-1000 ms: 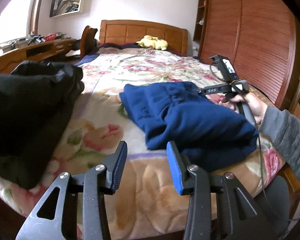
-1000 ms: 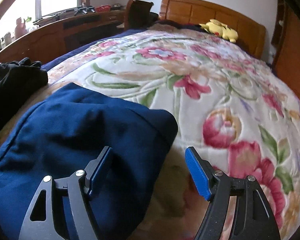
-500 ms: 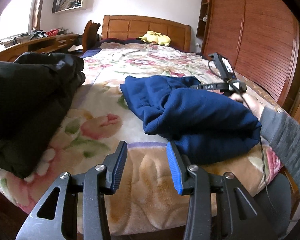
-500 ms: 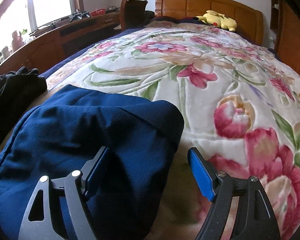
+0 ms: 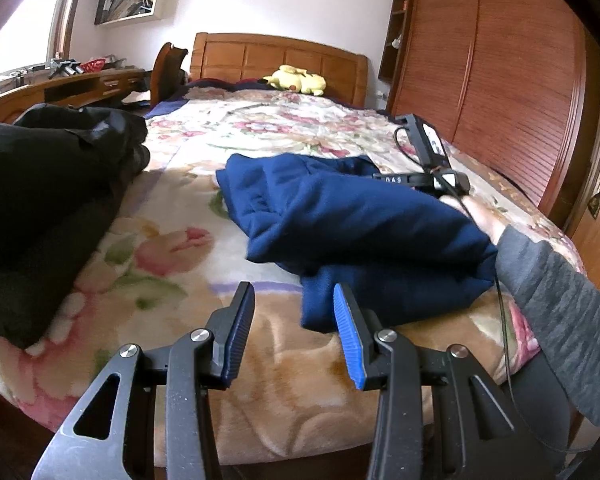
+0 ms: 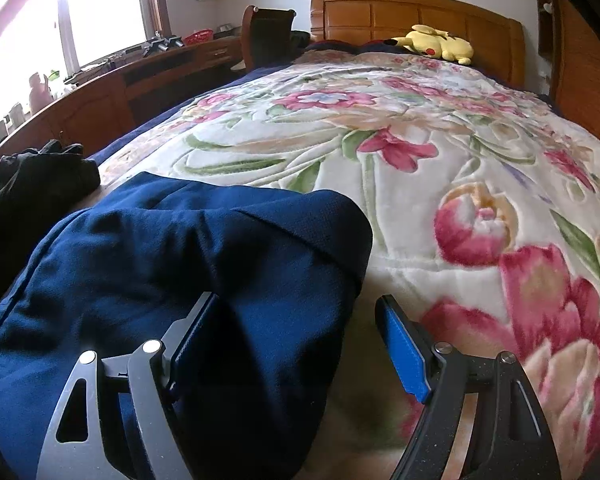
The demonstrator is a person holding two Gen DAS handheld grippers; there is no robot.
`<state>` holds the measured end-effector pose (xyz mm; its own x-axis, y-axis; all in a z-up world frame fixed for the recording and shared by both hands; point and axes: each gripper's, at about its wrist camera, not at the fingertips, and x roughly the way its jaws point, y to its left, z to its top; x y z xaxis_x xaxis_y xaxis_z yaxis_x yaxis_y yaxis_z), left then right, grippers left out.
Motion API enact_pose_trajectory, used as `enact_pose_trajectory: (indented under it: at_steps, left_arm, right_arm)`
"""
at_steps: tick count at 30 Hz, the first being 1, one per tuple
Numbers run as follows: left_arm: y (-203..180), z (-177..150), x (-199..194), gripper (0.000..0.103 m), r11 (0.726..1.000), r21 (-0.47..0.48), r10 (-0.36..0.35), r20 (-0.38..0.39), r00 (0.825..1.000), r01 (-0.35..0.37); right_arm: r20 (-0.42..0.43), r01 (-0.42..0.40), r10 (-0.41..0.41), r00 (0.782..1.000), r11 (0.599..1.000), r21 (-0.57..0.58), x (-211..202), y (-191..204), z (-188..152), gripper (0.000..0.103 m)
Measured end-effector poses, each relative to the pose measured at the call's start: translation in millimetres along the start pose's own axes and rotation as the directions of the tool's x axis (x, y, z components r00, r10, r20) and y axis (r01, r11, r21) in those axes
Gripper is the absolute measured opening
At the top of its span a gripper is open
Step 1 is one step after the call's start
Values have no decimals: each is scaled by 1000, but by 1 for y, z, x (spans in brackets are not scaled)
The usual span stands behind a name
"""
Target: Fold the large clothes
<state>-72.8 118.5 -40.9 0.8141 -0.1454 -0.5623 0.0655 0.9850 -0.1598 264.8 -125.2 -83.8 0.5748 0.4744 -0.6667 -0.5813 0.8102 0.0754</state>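
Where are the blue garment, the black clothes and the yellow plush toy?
blue garment [image 5: 360, 220], left wrist view, top fold.
black clothes [image 5: 40, 200], left wrist view, middle of the pile.
yellow plush toy [image 6: 440, 44], right wrist view, its body.

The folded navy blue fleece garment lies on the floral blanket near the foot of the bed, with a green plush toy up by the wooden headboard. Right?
Not quite: the plush toy is yellow, not green, as the right wrist view shows. The rest holds: the folded navy blue fleece garment lies on the floral blanket near the foot of the bed, and the toy sits by the wooden headboard.
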Motion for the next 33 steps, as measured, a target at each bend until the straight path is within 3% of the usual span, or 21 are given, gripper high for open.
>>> enact_pose_trajectory:
  at_steps: [12, 13, 14, 15, 17, 19, 22, 27, 33]
  left_arm:
    - [-11, -1, 22, 42, 1000, 7, 12, -42, 999, -12]
    - [-10, -1, 23, 39, 1000, 7, 7, -44, 999, -7]
    - [-10, -2, 23, 28, 1000, 3, -12, -50, 999, 12]
    - [-9, -2, 25, 23, 999, -9, -45, -63, 997, 44]
    - [-11, -2, 25, 14, 998, -13, -56, -69, 996, 55]
    - [-12, 0, 22, 12, 998, -13, -61, -64, 996, 60]
    - [-14, 7, 12, 10, 998, -8, -68, -24, 997, 68]
    - [-9, 30, -8, 9, 999, -2, -34, 58, 998, 34]
    - [31, 73, -50, 9, 1000, -22, 17, 191, 982, -13]
  right_arm:
    - [-38, -65, 66, 997, 997, 33, 6, -4, 2, 80]
    - [-41, -73, 75, 996, 997, 37, 8, -4, 2, 76]
    - [-46, -93, 95, 994, 995, 42, 9, -4, 2, 72]
    - [-53, -125, 127, 990, 991, 45, 10, -4, 2, 62]
    - [-63, -156, 159, 985, 987, 42, 12, -3, 4, 53]
    - [-62, -181, 183, 981, 983, 41, 8, -2, 6, 29]
    - [-9, -156, 156, 988, 988, 18, -11, 4, 12, 17]
    - [112, -97, 107, 988, 991, -89, -62, 42, 37, 14]
    - [199, -26, 59, 978, 986, -168, -103, 89, 76, 13]
